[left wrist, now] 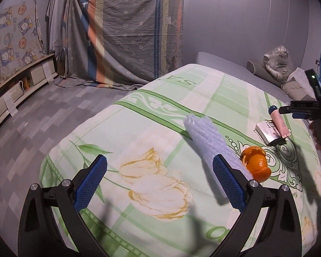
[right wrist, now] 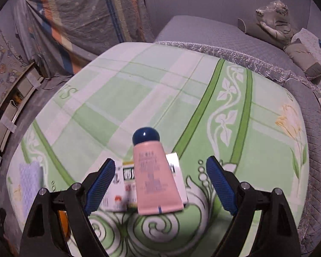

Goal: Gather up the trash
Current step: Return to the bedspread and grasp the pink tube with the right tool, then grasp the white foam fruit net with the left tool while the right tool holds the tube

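On the green-and-white flowered blanket (left wrist: 160, 111) lie a roll of white foam netting (left wrist: 205, 141), an orange peel (left wrist: 255, 162), a white carton (left wrist: 267, 132) and a pink tube with a dark blue cap (left wrist: 280, 122). My left gripper (left wrist: 160, 171) hangs open over the blanket; its right finger (left wrist: 226, 182) overlaps the netting's near end. My right gripper (right wrist: 160, 161) is open above the pink tube (right wrist: 154, 177), which rests on the white carton (right wrist: 117, 192) with gaps to both pads. The netting (right wrist: 30, 182) is at the left edge.
A grey mattress (right wrist: 203, 34) extends beyond the blanket, with pillows (right wrist: 306, 57) and a plastic-wrapped plush toy (right wrist: 274, 15) at the back right. A striped sheet (left wrist: 126, 27) drapes the far wall. A low shelf (left wrist: 21, 85) lines the left wall beside grey floor (left wrist: 42, 124).
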A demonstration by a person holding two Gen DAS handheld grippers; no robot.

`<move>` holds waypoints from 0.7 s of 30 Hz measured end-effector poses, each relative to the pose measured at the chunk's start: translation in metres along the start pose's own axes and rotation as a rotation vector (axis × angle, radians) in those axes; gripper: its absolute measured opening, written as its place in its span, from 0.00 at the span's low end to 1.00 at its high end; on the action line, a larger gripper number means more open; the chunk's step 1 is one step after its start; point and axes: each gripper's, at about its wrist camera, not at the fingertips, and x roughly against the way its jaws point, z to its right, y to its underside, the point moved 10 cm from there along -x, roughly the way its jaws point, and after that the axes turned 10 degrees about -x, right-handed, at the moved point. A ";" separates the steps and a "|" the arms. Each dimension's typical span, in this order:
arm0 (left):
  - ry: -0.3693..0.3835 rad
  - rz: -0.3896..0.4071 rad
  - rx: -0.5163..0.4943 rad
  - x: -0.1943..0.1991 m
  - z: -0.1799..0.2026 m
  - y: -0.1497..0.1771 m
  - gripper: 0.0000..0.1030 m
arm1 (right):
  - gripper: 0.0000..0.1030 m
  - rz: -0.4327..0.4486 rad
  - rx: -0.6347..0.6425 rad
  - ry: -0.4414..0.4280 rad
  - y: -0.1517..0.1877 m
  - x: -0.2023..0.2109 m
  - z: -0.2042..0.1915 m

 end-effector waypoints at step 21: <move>0.047 -0.067 -0.055 -0.028 0.035 -0.004 0.92 | 0.33 -0.006 -0.018 0.064 -0.003 -0.030 0.013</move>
